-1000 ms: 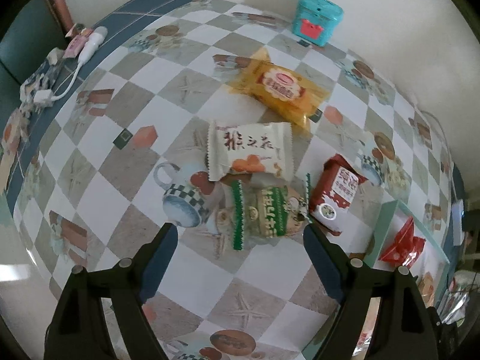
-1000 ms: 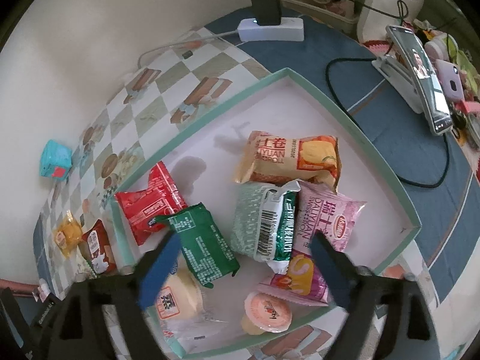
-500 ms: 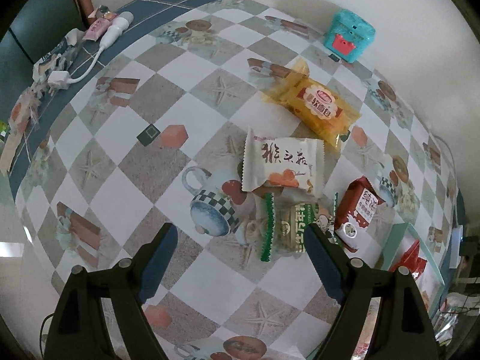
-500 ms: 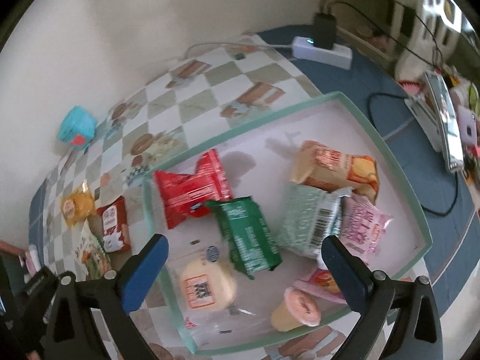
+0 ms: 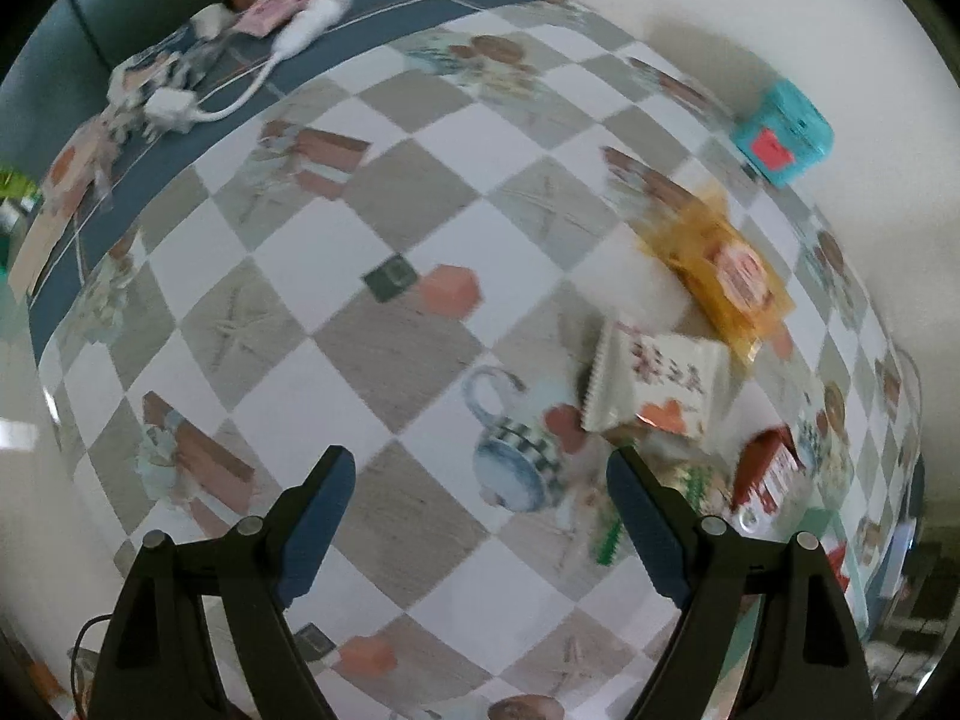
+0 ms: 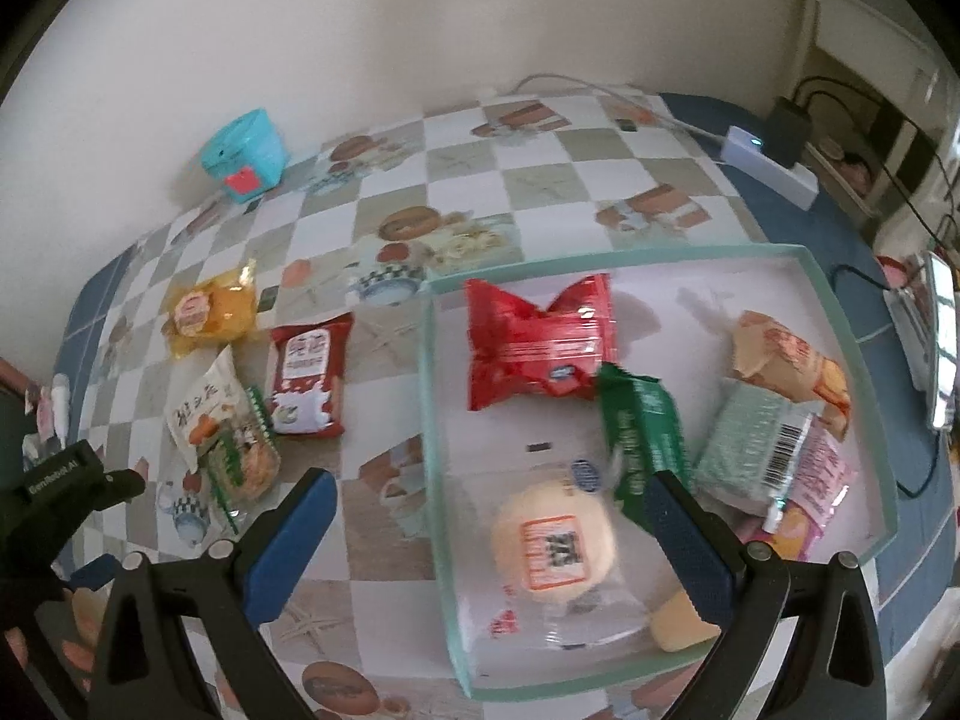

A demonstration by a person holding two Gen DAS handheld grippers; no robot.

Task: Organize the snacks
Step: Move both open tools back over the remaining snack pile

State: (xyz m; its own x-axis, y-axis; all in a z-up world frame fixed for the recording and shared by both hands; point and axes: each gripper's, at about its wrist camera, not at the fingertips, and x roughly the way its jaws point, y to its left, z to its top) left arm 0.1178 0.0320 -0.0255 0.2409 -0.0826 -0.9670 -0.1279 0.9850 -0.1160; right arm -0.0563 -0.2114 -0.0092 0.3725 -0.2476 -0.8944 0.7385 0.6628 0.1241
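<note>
A teal-rimmed tray [image 6: 429,360] holds several snacks: a red pack [image 6: 537,342], a green pack [image 6: 645,438], a round bun [image 6: 555,540]. Left of it on the checkered cloth lie a yellow pack [image 6: 207,312], a dark red pack [image 6: 306,372], a white pack [image 6: 201,414] and a green-striped pack [image 6: 243,456]. My right gripper [image 6: 486,534] is open and empty over the tray's near left wall. My left gripper [image 5: 480,516] is open and empty, above bare cloth; the white pack [image 5: 657,381], yellow pack [image 5: 726,273] and dark red pack [image 5: 771,474] lie to its right.
A teal toy box [image 6: 243,153] stands by the wall. A white power strip with a plug [image 6: 771,165] and cables lie at the far right, a phone on a stand [image 6: 942,336] beside the tray. A white charger and clutter [image 5: 180,102] sit at the far left.
My left gripper has swung left, so the loose snacks slid from between its fingers to the right. My right gripper has moved left and back, from over the tray's middle to its left wall.
</note>
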